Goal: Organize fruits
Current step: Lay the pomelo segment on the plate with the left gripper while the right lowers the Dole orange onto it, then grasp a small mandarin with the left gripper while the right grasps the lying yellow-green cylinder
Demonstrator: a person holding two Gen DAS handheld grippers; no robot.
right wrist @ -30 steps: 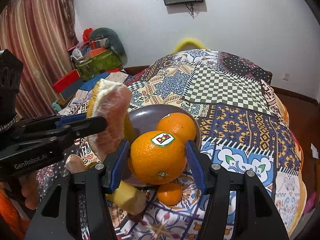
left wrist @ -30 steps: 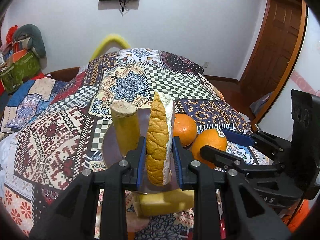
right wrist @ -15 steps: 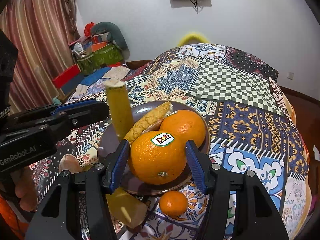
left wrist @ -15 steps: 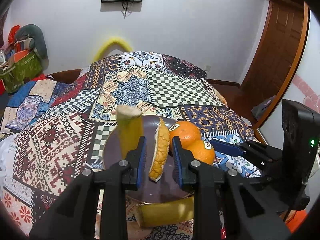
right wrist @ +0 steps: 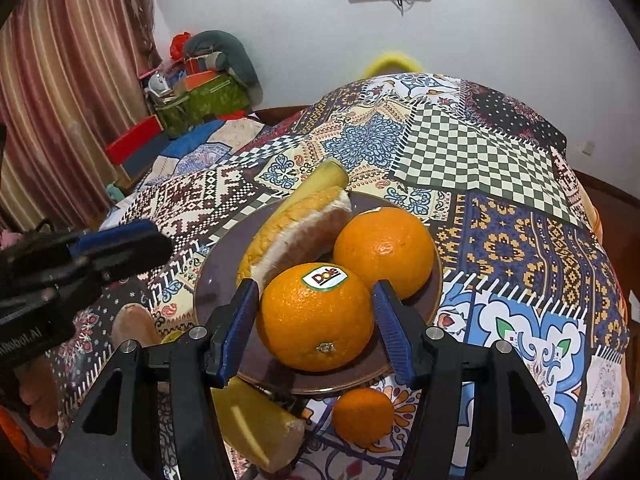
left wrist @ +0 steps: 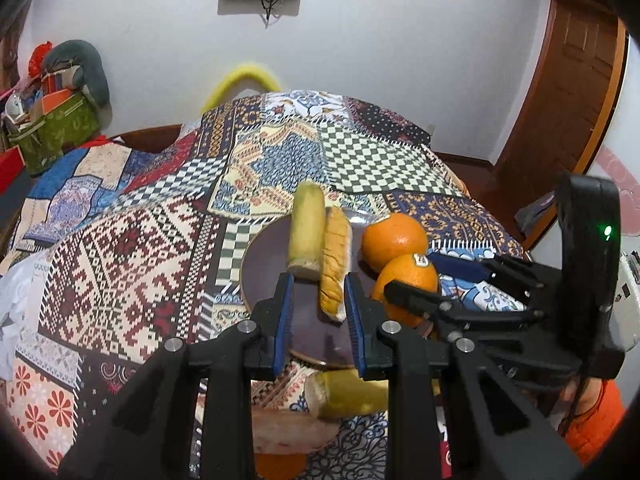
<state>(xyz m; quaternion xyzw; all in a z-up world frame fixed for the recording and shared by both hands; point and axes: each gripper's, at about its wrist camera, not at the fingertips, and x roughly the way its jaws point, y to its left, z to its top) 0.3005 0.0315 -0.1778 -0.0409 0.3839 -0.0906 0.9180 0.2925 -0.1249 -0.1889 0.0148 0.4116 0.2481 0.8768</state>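
A yellow-rinded pomelo wedge (left wrist: 334, 264) (right wrist: 288, 232) lies on the dark plate (left wrist: 262, 280) (right wrist: 216, 280) beside a yellow-green stalk piece (left wrist: 307, 236) (right wrist: 324, 178). My left gripper (left wrist: 318, 286) (right wrist: 120, 248) hangs just short of the wedge, its jaws narrow and gripping nothing. My right gripper (right wrist: 315, 286) (left wrist: 432, 280) is shut on a Dole-stickered orange (right wrist: 316, 320) (left wrist: 406, 280), which rests on the plate's near part. A second orange (right wrist: 384, 252) (left wrist: 394, 240) sits behind it on the plate.
Off the plate's near edge lie another yellow-green stalk piece (right wrist: 256, 424) (left wrist: 348, 396), a small orange (right wrist: 362, 416) and a tan fruit piece (left wrist: 292, 428) (right wrist: 134, 324). A patchwork cloth (left wrist: 132, 264) covers the surface. Boxes and bags (right wrist: 192, 92) stand at the far left.
The wedge, upright between my left pads a second ago, now lies on the plate and the left gripper has backed off. The standing stalk piece now lies flat. The stickered orange has sunk.
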